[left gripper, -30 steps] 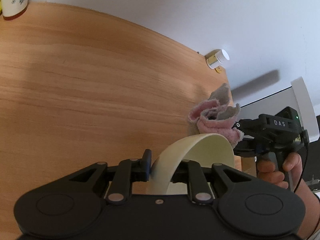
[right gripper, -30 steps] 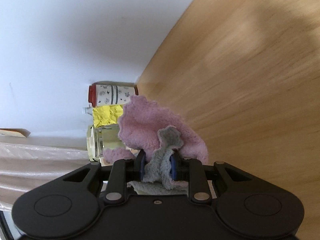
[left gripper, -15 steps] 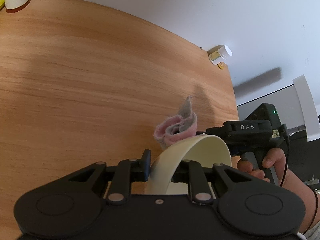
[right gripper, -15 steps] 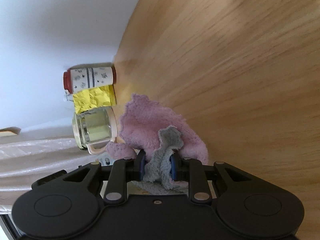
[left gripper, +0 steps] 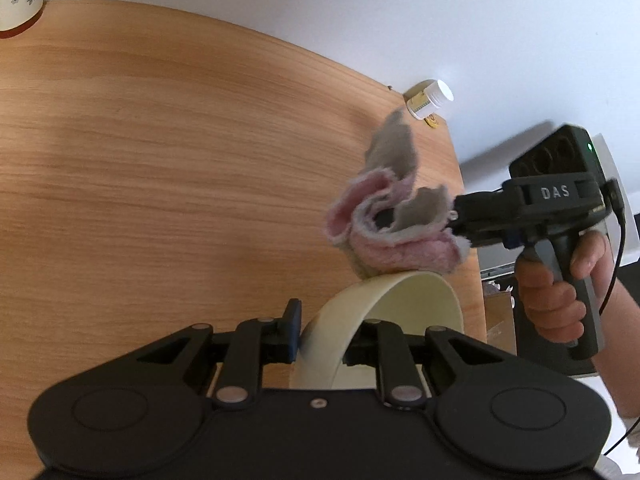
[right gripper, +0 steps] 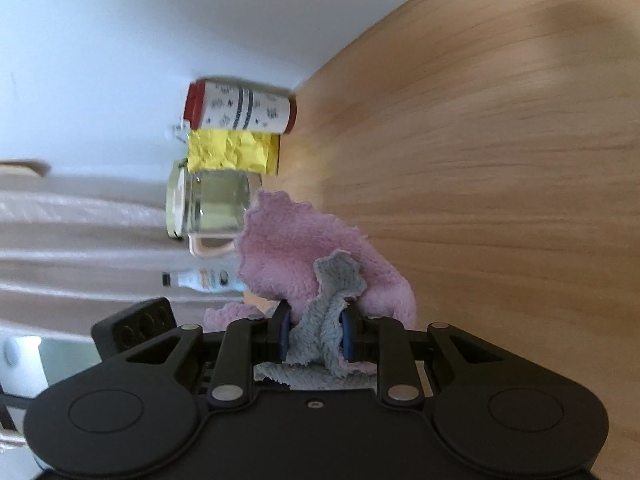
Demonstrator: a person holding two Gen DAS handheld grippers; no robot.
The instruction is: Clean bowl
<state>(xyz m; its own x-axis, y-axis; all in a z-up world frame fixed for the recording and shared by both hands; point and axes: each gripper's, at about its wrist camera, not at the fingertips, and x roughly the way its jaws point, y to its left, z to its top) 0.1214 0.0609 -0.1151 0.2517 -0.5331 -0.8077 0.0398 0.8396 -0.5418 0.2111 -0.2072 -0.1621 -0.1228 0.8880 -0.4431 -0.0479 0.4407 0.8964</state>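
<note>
Bowl [left gripper: 384, 304] rim sits clamped between left gripper [left gripper: 324, 332] fingers.

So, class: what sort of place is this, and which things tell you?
Probably a home kitchen or dining corner: a wooden table against a white wall, with a glass jug and a patterned tin standing on it.

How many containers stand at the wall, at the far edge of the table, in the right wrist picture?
4 visible: a patterned canister, a yellow crumpled packet, a glass jar, and a small bottle partly hidden behind the pink cloth. More may be hidden.
</note>
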